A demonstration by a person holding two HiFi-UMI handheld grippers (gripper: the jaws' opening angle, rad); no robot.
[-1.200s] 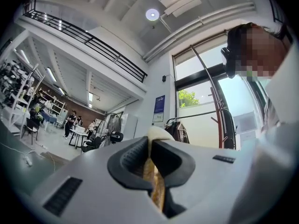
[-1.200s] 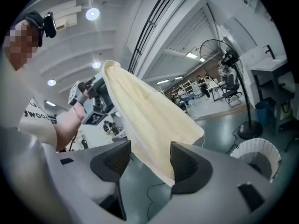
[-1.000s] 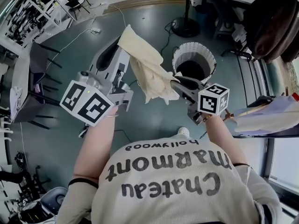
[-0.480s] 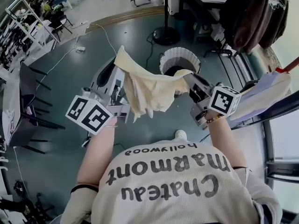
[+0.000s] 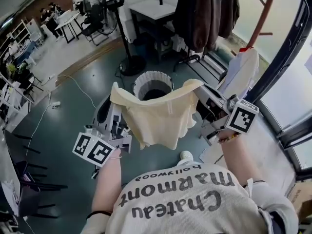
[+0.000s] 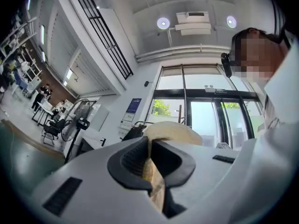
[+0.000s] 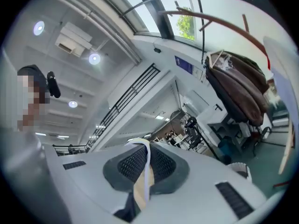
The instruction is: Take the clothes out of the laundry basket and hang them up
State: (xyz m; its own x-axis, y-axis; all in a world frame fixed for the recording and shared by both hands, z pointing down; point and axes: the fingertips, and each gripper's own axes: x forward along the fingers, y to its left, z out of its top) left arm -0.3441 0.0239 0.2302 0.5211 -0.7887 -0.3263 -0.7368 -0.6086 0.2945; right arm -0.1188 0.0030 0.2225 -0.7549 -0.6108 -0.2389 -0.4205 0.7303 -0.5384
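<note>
Left gripper [image 6: 150,158] clamped tight on 1 top corner of the cream garment [image 5: 158,118], right gripper [image 7: 143,168] pinched on the other corner, with fabric sandwiched between both pad pairs. Garment spread between the 2 tips at centre of head view, hanging open, overlapping the near rim of the laundry basket [image 5: 140,83]. Both forearms reach forward, grippers well apart, tips tilted slightly up

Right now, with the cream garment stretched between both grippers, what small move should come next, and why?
Probably carry the garment toward the rack at the right. The left gripper and the right gripper each have jaws shut on a top corner, the garment hangs spread between them above the basket, and clothes hang on that rack.
</note>
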